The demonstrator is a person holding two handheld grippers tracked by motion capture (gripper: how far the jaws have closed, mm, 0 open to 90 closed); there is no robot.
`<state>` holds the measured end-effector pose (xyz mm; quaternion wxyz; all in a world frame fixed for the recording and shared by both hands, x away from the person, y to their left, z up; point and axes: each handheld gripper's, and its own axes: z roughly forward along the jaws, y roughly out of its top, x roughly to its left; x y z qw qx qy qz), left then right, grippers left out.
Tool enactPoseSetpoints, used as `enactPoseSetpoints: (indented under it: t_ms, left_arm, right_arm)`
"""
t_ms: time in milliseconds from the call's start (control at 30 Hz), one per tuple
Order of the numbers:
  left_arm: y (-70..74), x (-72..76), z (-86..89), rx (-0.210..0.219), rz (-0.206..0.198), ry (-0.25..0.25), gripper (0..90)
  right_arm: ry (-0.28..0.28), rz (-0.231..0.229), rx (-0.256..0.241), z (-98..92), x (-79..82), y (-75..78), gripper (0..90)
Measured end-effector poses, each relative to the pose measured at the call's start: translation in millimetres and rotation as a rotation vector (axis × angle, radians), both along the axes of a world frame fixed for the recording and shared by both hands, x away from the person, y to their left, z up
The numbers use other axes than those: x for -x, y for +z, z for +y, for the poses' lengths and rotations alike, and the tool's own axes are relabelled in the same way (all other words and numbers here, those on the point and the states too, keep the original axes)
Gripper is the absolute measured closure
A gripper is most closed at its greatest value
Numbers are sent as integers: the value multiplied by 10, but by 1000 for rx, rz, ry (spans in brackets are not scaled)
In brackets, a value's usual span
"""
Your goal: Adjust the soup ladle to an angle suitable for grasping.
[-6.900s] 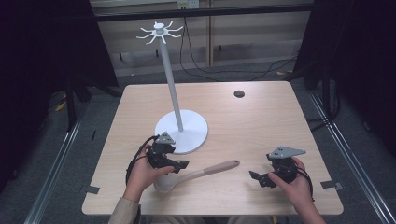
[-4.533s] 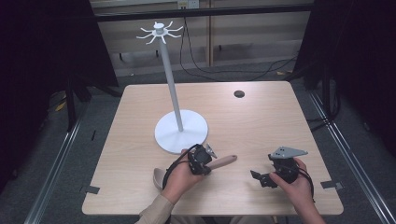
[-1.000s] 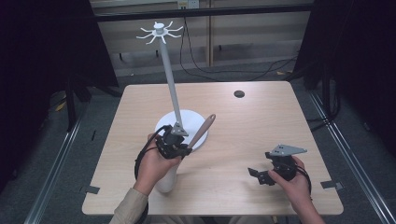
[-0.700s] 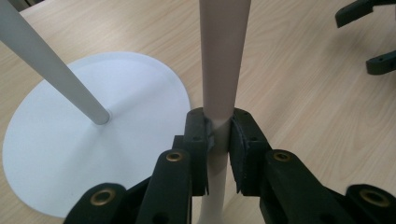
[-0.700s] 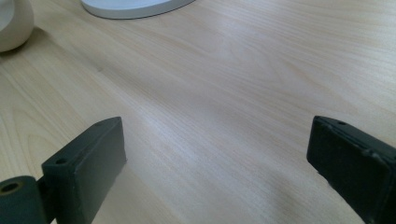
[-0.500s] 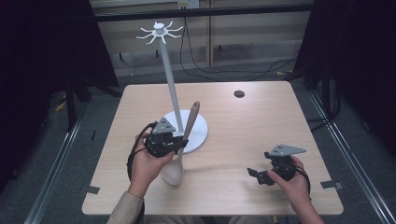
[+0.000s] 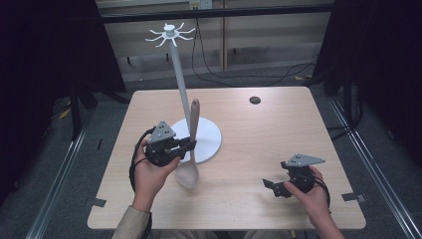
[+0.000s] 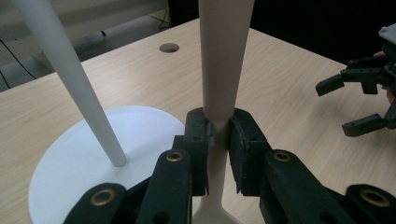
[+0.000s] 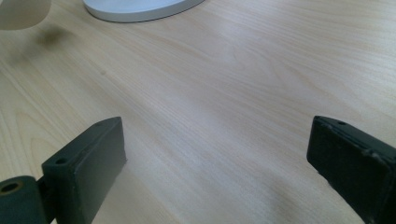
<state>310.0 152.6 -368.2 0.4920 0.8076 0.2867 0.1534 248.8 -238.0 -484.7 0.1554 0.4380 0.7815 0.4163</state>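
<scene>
Your left tool (image 8: 217,149) clamps the wooden spoon (image 7: 191,144) low on its handle, upright beside the white stand (image 7: 180,94). Lift it straight, keeping the handle end clear of the pole, toward the hooks (image 7: 170,34). Your right tool (image 7: 279,188) rests wide open on the table (image 7: 268,139).

A lab test cell: bare wooden table (image 7: 278,144), black curtains (image 7: 45,59), loose floor cables (image 7: 259,74).

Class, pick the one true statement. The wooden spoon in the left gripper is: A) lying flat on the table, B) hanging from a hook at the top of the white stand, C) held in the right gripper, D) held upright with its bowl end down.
D: the left gripper is shut on the wooden spoon, handle up, bowl down.
</scene>
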Motion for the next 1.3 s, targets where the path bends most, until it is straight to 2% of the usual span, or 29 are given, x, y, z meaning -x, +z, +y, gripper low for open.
enactPoseSetpoints:
  t_ms: [200, 500, 867, 1133, 1300]
  left_arm:
    - [48, 1, 39, 24, -15, 14, 783]
    - [125, 8, 98, 30, -24, 30, 783]
    - [306, -44, 287, 32, -38, 88, 782]
    - [481, -110, 415, 59, -55, 139, 782]
    - [591, -166, 450, 40, -59, 156, 782]
  right_arm:
    - [0, 0, -1, 5, -1, 3, 40]
    - [4, 0, 0, 19, -1, 1, 39]
    - [7, 1, -2, 38, -1, -4, 40]
    - [7, 4, -6, 45, -6, -4, 39]
    - [9, 3, -7, 45, -8, -6, 39]
